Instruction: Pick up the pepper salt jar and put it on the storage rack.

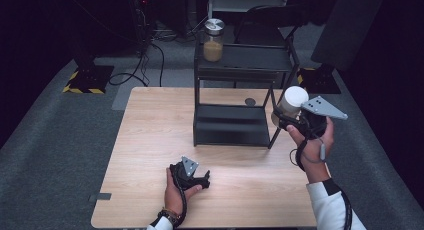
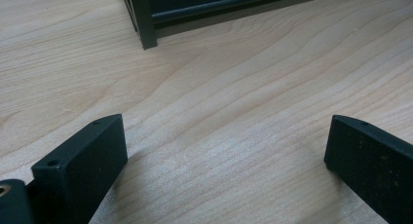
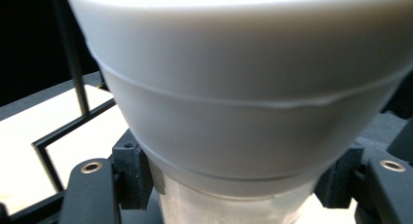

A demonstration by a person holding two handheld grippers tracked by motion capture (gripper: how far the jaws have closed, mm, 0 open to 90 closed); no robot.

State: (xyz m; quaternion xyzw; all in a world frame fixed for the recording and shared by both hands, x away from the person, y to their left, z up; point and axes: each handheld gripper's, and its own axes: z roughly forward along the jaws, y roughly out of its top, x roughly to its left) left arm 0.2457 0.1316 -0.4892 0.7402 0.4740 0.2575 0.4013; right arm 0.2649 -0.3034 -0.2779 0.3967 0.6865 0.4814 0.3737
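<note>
A jar with a white lid [image 1: 290, 101] hangs in the air to the right of the black two-tier shelf [image 1: 240, 65], with my right gripper [image 1: 284, 121] shut on its body below the lid. In the right gripper view the white lid [image 3: 243, 78] looms close and the jaws clamp the glass on both sides. A second jar [image 1: 213, 40], metal-lidded and holding tan contents, stands on the shelf's top tier at the left. My left gripper [image 1: 204, 179] rests low on the wooden table [image 1: 150, 140] near the front, jaws wide apart on bare wood [image 2: 224, 151].
The shelf's lower tier [image 1: 230, 125] is bare, and its front corner post [image 2: 143, 24] appears in the left gripper view. A small dark round disc [image 1: 250, 101] lies on the table behind the shelf. Cables and stand bases sit on the grey floor beyond.
</note>
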